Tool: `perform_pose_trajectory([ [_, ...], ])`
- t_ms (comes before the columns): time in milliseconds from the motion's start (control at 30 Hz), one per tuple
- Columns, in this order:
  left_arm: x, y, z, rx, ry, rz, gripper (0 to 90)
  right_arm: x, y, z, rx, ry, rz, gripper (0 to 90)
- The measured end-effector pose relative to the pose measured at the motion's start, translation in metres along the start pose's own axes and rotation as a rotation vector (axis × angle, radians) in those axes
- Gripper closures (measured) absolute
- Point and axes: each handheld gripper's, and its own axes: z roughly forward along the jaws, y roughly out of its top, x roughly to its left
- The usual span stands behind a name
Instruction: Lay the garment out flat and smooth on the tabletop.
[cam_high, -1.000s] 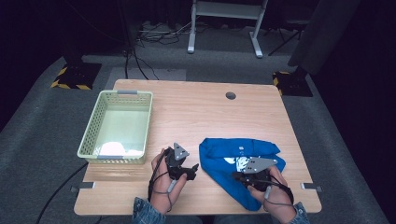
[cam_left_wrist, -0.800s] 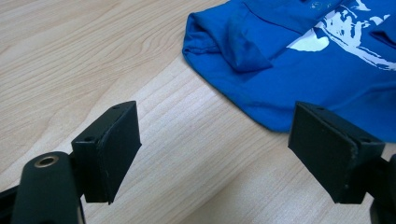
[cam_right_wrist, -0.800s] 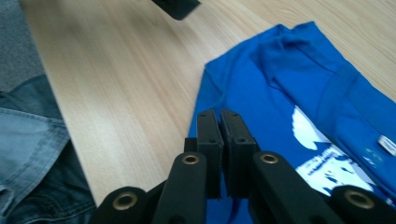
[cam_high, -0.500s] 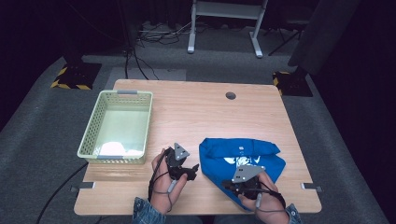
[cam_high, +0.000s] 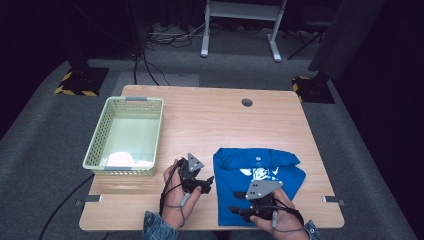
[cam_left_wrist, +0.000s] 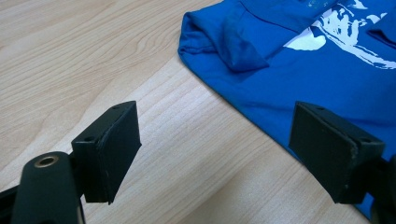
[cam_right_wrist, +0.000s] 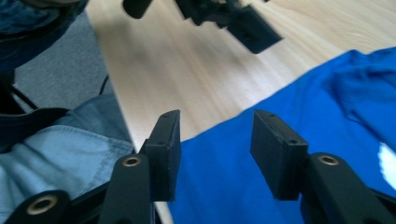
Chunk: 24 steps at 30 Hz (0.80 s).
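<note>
A blue T-shirt (cam_high: 260, 175) with a white print lies folded on the wooden table (cam_high: 200, 120), front right. My right gripper (cam_high: 235, 210) hovers at the shirt's front left corner. Its jaws have just been opening. In the right gripper view the gripper (cam_right_wrist: 215, 140) stands open, with the blue cloth (cam_right_wrist: 280, 140) below the gap and neither pad pressing on it. My left gripper (cam_high: 205, 184) stays just left of the shirt. It is open (cam_left_wrist: 215, 140) over bare wood, with the shirt's folded edge (cam_left_wrist: 303, 60) beside its right jaw.
A pale green mesh basket (cam_high: 100, 135) stands at the table's left with something white (cam_high: 122, 159) in its near end. A round cable hole (cam_high: 246, 102) is at the back. The front edge lies close under both hands, with a denim sleeve (cam_right_wrist: 56, 154) there.
The right hand has shifted a little left along the shirt's front edge, and its jaws now stand apart. The left hand has not moved.
</note>
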Motion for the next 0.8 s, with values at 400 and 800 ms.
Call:
perform_pose_trajectory([
  [400,-0.003,0.002,0.002,0.005,-0.009,0.009,16.4,-0.028,-0.010,-0.004,0.014,-0.085,0.049,49.0],
  [800,-0.004,0.002,0.004,0.009,-0.018,0.013,16.3,-0.057,-0.020,-0.013,0.009,-0.171,0.114,46.5],
])
